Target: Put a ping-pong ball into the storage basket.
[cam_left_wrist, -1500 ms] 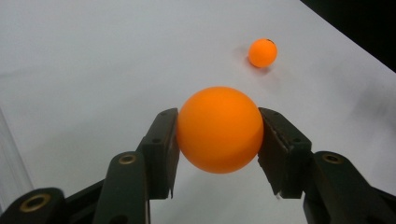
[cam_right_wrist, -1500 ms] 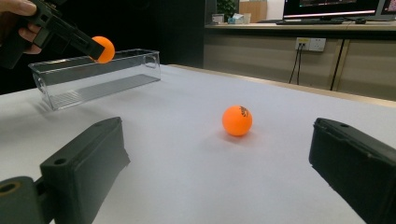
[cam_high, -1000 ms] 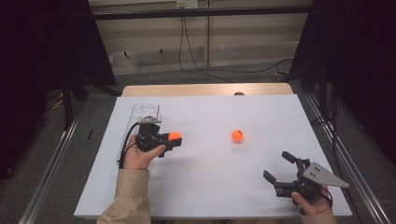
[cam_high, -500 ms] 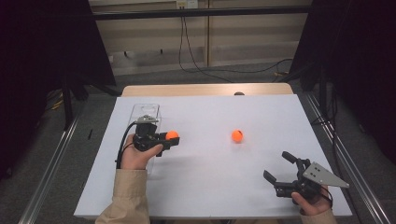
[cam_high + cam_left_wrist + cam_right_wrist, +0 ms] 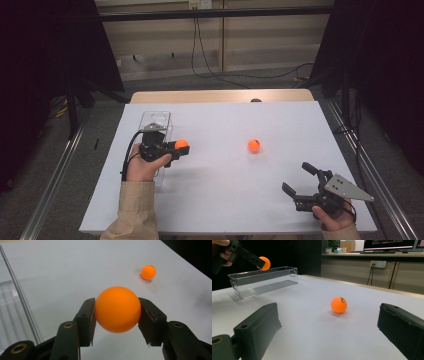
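Observation:
My left gripper (image 5: 180,146) (image 5: 117,315) is shut on an orange ball (image 5: 182,143) (image 5: 117,309), pinched between both pads and held just above the white table. It hangs beside the right wall of a clear plastic bin (image 5: 155,120) (image 5: 15,305) (image 5: 262,281). The right gripper view shows that held ball (image 5: 263,263) raised over the bin's near end. A second orange ball (image 5: 254,145) (image 5: 148,272) (image 5: 339,305) lies on the table's middle right. My right gripper (image 5: 296,177) (image 5: 329,325) stands open near the front right, aimed at that ball, with nothing between its jaws.
The white table top (image 5: 225,200) ends at a wooden strip (image 5: 220,96) along the far side, where a small dark object (image 5: 256,100) sits. Metal rails (image 5: 55,180) run along the floor on both sides. Cables (image 5: 200,55) trail behind.

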A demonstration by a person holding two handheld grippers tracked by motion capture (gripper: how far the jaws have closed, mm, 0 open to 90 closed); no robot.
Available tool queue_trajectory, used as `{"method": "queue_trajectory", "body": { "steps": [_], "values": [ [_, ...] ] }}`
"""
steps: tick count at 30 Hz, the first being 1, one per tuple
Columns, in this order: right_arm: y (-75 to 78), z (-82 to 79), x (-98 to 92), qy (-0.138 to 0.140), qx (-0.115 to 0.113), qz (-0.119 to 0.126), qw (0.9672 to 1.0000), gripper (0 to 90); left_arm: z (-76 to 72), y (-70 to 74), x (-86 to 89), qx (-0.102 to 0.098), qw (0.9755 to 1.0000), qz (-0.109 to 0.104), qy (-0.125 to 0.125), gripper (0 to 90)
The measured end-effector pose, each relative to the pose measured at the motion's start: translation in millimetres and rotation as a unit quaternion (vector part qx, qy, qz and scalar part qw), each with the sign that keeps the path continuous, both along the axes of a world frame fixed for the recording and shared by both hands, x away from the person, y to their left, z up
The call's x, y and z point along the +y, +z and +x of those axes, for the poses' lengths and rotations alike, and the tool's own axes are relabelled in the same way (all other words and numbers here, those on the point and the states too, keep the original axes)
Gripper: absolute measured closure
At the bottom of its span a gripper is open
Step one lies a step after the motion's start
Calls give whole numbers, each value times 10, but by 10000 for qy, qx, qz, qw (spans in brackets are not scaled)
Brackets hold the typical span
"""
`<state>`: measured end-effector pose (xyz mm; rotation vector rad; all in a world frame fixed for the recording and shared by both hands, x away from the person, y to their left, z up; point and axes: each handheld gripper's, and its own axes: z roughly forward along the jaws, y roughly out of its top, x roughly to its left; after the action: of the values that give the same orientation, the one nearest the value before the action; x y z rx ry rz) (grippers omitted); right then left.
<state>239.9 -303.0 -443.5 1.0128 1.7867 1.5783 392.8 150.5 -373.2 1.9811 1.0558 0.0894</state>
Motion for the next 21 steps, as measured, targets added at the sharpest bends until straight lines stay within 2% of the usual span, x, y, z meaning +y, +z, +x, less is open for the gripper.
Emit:
{"method": "queue_trajectory", "body": {
  "steps": [21],
  "values": [
    [0,-1,0,3,-4,-1,10000,35,7,3,50,-17,10000,40,66,508]
  ]
}}
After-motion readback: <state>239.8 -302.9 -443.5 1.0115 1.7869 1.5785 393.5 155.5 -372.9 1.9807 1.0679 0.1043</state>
